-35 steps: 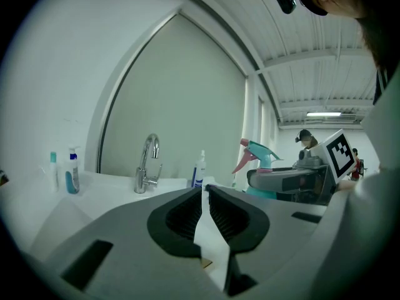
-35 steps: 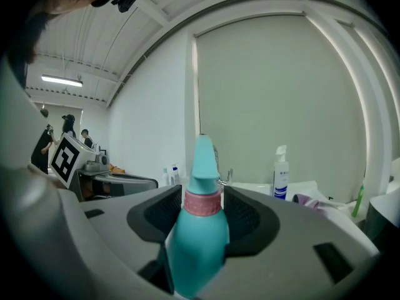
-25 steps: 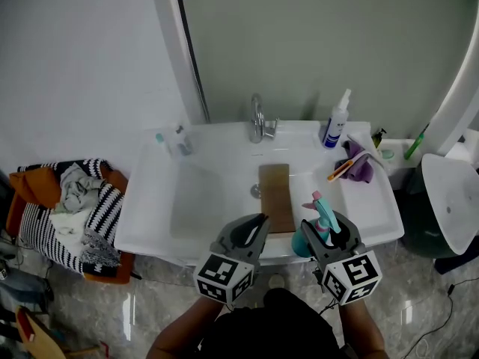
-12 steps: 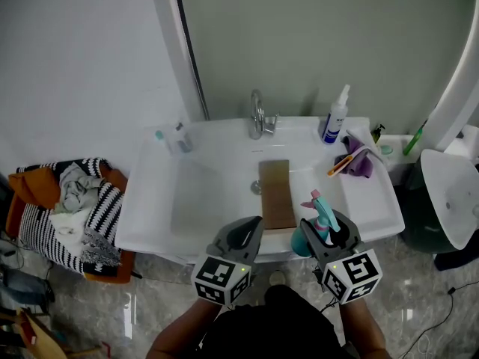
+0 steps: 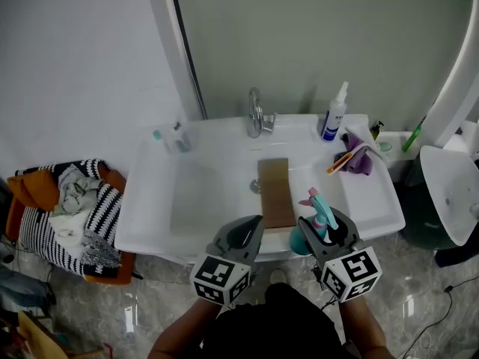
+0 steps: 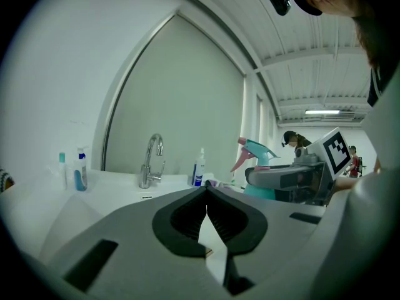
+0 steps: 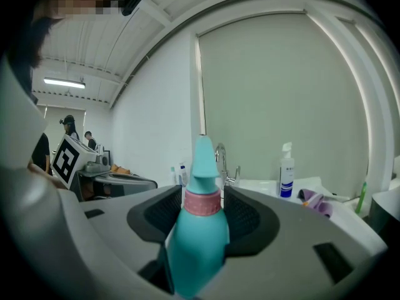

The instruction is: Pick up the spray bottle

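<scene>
**Spray bottle** (image 7: 199, 242), teal with a pink collar: standing upright between the jaws of the right gripper (image 7: 202, 194), which are pinching it from both sides. It is hanging over the front right rim of the white sink (image 5: 150, 223).

**Left gripper** (image 6: 206, 195): hovering just beside, jaw tips pressing together on nothing.

**Wooden board** (image 5: 275, 193): lying in the basin.

**Faucet** (image 5: 256, 114), white-and-blue bottle (image 5: 334, 114) and purple cloth (image 5: 362, 163): sitting along the back and right of the sink.

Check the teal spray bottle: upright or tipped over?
Upright: the spray bottle stands vertical, nozzle end up, clamped between the right gripper's jaws.
</scene>
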A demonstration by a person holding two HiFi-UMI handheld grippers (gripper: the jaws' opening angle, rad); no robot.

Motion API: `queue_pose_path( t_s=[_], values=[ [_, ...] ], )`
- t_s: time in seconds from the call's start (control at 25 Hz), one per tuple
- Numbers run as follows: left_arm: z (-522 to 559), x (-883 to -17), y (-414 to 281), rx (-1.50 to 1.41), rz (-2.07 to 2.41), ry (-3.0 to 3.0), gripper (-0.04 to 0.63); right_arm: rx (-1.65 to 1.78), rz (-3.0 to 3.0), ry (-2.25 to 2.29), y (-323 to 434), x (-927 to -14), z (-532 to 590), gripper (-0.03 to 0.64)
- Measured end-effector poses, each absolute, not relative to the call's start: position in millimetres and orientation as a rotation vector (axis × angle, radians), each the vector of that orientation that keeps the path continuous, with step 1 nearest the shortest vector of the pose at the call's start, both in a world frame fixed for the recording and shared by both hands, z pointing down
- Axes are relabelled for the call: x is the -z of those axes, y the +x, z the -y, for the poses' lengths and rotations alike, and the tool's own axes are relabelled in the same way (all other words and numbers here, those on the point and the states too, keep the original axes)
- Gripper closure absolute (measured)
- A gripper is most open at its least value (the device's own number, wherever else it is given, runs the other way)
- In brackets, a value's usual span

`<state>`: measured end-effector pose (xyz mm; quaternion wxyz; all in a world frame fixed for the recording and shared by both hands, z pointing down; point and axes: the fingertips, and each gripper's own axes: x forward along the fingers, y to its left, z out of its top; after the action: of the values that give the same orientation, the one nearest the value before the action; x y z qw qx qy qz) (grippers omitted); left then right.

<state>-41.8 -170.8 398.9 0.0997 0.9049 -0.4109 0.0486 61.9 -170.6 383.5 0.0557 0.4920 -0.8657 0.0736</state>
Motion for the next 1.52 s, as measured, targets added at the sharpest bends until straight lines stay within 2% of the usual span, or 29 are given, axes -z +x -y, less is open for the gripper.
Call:
queue_pose_path(
  t_s=[1.52],
  values=[
    [220, -412, -51, -0.171, 1.362, 2.556, 0.588, -0.294, 2.728, 1.305, 52, -393, 231, 0.416]
  ],
)
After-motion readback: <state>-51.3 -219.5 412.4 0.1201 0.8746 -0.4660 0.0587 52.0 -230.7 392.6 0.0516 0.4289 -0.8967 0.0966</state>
